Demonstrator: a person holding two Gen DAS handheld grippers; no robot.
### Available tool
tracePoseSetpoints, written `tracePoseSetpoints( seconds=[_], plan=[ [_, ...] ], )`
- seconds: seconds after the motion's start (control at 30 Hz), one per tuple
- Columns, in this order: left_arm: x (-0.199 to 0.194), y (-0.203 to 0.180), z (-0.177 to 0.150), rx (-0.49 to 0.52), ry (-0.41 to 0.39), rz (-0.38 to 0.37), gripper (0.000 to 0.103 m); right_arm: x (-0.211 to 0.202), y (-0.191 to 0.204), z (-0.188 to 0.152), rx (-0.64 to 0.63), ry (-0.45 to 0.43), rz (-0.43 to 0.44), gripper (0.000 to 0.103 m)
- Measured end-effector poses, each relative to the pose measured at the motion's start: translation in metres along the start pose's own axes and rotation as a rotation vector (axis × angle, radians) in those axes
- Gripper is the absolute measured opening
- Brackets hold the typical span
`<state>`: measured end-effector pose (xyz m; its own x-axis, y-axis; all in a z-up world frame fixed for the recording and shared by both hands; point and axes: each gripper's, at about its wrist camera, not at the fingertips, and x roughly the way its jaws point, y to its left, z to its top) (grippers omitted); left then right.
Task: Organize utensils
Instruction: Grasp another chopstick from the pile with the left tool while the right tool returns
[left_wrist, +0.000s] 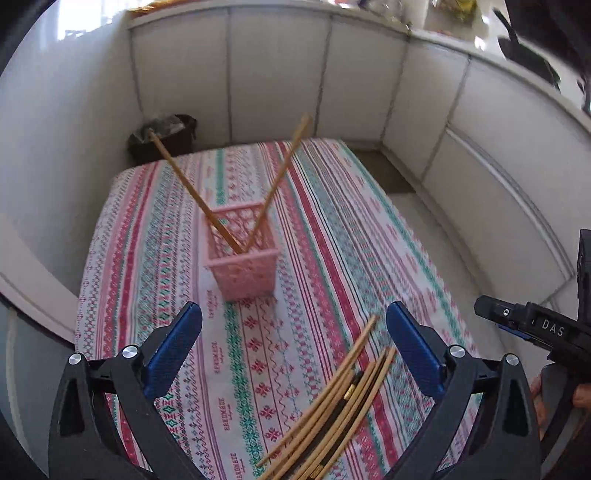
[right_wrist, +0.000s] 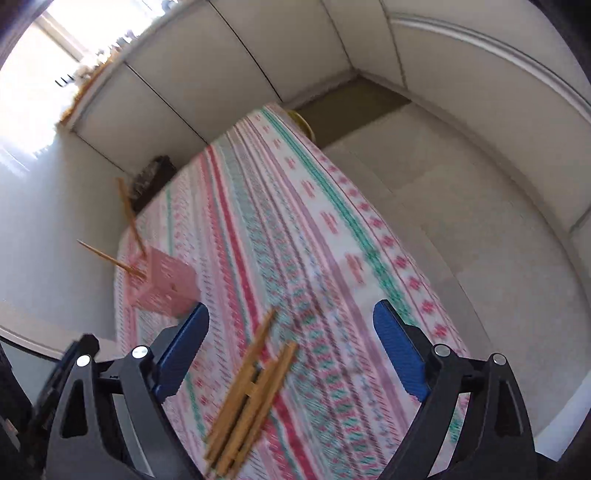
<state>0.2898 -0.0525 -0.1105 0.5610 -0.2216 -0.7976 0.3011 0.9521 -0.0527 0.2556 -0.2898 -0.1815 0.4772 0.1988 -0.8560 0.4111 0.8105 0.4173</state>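
pink lattice holder at 12 o'clock on the striped tablecloth holds two chopsticks; loose chopsticks lie at 5 o'clock. left gripper and right gripper hover, fingers spread, empty; next likely pinching one stick.

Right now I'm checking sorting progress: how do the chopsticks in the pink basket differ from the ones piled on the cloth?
The two chopsticks in the basket stand steeply tilted, splayed into a V inside the pink basket; the pile of chopsticks lies flat on the tablecloth. The basket holds two, the pile several more, including dark ones. Both sets include light wooden sticks.
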Motion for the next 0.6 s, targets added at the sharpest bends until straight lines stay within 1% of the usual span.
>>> tracePoseSetpoints(
  seconds=[0.1, 0.13, 0.17, 0.23, 0.27, 0.37, 0.4, 0.47, 0.53, 0.6],
  plan=[
    [0.037, -0.021, -0.008, 0.093, 0.129, -0.031, 0.096, 0.007, -0.036, -0.015, 0.031, 0.016, -0.109, 0.088],
    [0.049, -0.027, -0.012, 0.11, 0.173, -0.038, 0.096, 0.011, -0.043, -0.016, 0.04, 0.028, -0.129, 0.088],
    [0.061, -0.032, -0.013, 0.121, 0.213, -0.035, 0.096, 0.015, -0.049, -0.016, 0.055, 0.054, -0.127, 0.088],
    [0.083, -0.042, -0.012, 0.152, 0.291, -0.033, 0.096, 0.022, -0.052, -0.016, 0.075, 0.11, -0.082, 0.088],
    [0.092, -0.048, -0.011, 0.17, 0.323, -0.038, 0.096, 0.023, -0.053, -0.016, 0.079, 0.116, -0.062, 0.088],
    [0.116, -0.065, -0.005, 0.225, 0.395, -0.068, 0.096, 0.022, -0.054, -0.017, 0.074, 0.119, -0.05, 0.088],
    [0.123, -0.07, -0.004, 0.237, 0.415, -0.076, 0.096, 0.022, -0.053, -0.016, 0.075, 0.127, -0.037, 0.088],
    [0.137, -0.077, -0.001, 0.255, 0.448, -0.069, 0.096, 0.023, -0.054, -0.018, 0.09, 0.138, -0.015, 0.088],
    [0.146, -0.083, 0.001, 0.268, 0.469, -0.074, 0.095, 0.022, -0.059, -0.017, 0.111, 0.14, 0.0, 0.088],
    [0.155, -0.087, 0.003, 0.281, 0.496, -0.079, 0.088, 0.019, -0.063, -0.017, 0.129, 0.134, 0.003, 0.088]
  ],
)
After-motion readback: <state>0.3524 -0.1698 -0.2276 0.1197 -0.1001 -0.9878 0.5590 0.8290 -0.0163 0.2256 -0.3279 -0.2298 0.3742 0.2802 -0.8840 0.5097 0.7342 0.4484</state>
